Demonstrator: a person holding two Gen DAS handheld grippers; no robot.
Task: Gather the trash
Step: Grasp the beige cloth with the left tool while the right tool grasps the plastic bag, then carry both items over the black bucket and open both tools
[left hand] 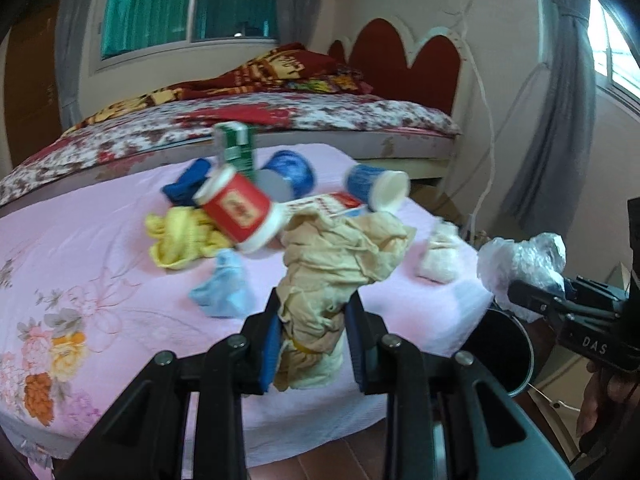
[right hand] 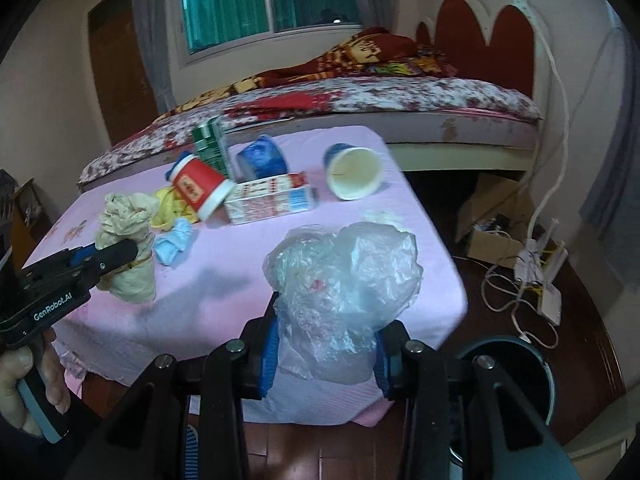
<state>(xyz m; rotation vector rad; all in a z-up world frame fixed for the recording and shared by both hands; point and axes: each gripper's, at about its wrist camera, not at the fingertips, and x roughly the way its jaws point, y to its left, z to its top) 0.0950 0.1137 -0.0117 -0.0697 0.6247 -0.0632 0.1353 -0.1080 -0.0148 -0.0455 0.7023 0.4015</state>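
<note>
My left gripper (left hand: 312, 312) is shut on a crumpled beige paper bag (left hand: 340, 256), held above the front of the pink-covered table (left hand: 100, 280); it also shows in the right wrist view (right hand: 128, 240). My right gripper (right hand: 326, 332) is shut on a crumpled clear plastic bag (right hand: 348, 276), above the table's front right corner; the bag shows at the right in the left wrist view (left hand: 520, 260). A dark round bin (right hand: 548, 376) stands on the floor at the lower right, and in the left wrist view (left hand: 516, 348).
On the table lie a red cup (right hand: 200, 188), a blue-and-white cup (right hand: 352, 172), a red-and-white carton (right hand: 272, 196), a green carton (right hand: 210, 144), blue (right hand: 264, 156), yellow (left hand: 180, 240) and light blue wads (right hand: 172, 244). A bed (right hand: 360, 96) behind. Cables and box (right hand: 520, 248) on the floor right.
</note>
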